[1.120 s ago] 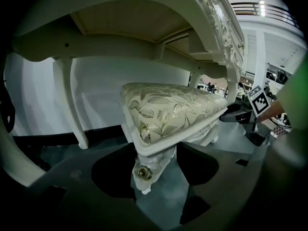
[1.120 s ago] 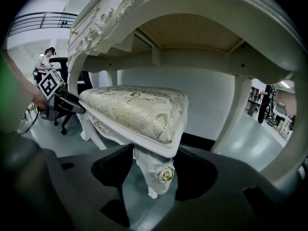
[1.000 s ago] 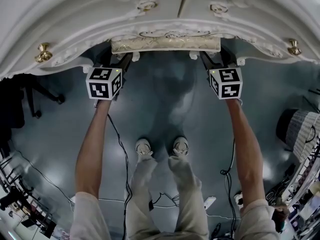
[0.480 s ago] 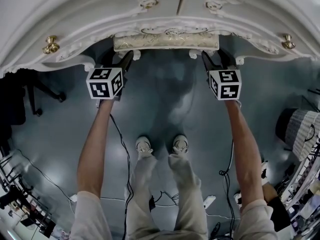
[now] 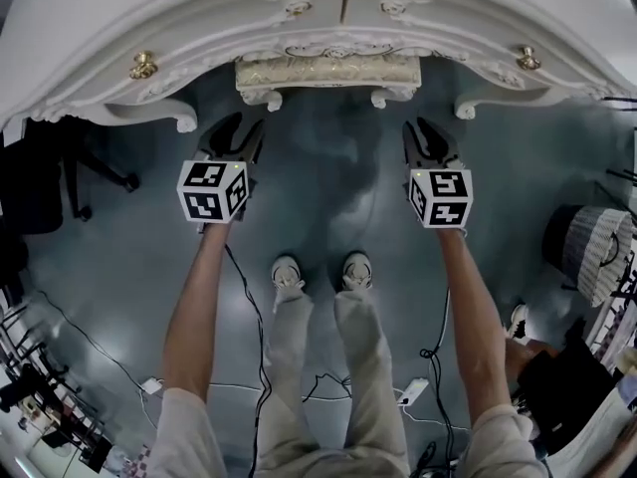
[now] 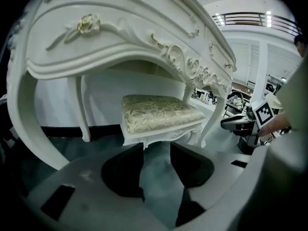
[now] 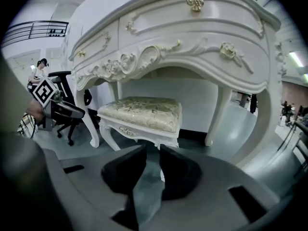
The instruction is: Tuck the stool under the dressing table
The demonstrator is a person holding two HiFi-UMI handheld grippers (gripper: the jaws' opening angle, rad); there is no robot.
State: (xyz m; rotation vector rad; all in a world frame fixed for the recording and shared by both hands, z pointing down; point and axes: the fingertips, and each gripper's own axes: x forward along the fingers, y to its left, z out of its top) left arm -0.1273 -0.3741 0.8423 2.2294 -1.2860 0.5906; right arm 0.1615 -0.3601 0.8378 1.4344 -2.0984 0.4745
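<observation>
Sitting on the floor under the desk, the stool is almost fully in. Only the front edge of its cushion and its 2 front legs show past the carved front rail, about midway between the desk's 2 front legs.

The left gripper hangs just in front of the stool's left corner without touching it. Its jaws have just been closing, but a clear gap remains and nothing is between them. The right gripper hangs off the right corner, also clear of the stool, its jaws a narrow slit apart and empty.

The task looks all but done, so the main risk is in any further nudge. A push on 1 corner only would likely skew the stool, and a curled leg could knock a desk leg. A push high on the cushion could tip it instead of sliding it on the smooth floor. The cables trailing by the person's shoes could snag a foot on stepping away.

The count is 1 stool, 1 desk, 2 grippers, 4 brass knobs on the desk front and 2 shoes.
</observation>
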